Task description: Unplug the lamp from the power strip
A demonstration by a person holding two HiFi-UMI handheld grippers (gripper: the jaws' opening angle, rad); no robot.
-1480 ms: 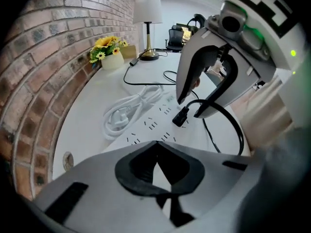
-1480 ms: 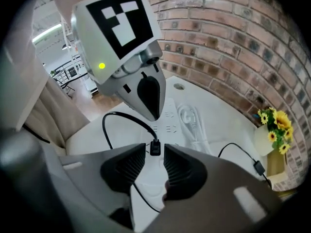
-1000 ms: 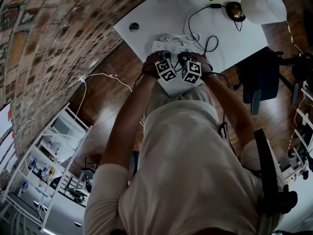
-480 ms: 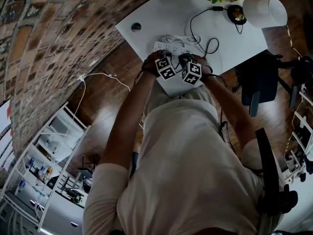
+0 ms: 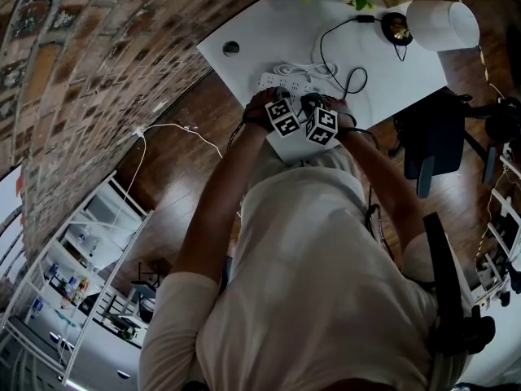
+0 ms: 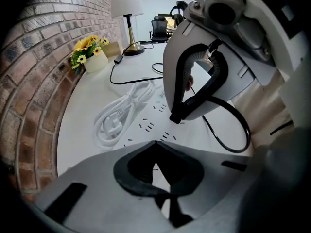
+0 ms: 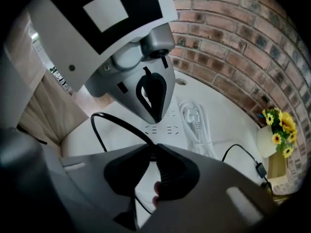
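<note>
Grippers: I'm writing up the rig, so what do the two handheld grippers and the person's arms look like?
Both the left gripper and right gripper have pale grey, wedge-shaped jaw shells lined with black pads around a teardrop opening. Each carries a white cube with black square markers. The person wears a light short-sleeved shirt.

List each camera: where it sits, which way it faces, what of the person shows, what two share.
Head view: on the head, looking steeply down at the white table; arms, torso show.
Left gripper view: on the left hand-held gripper, facing the power strip and lamp.
Right gripper view: on the right hand-held gripper, jaws just closed on the black cord, facing the brick wall.
Shared: both gripper views show the power strip.
</note>
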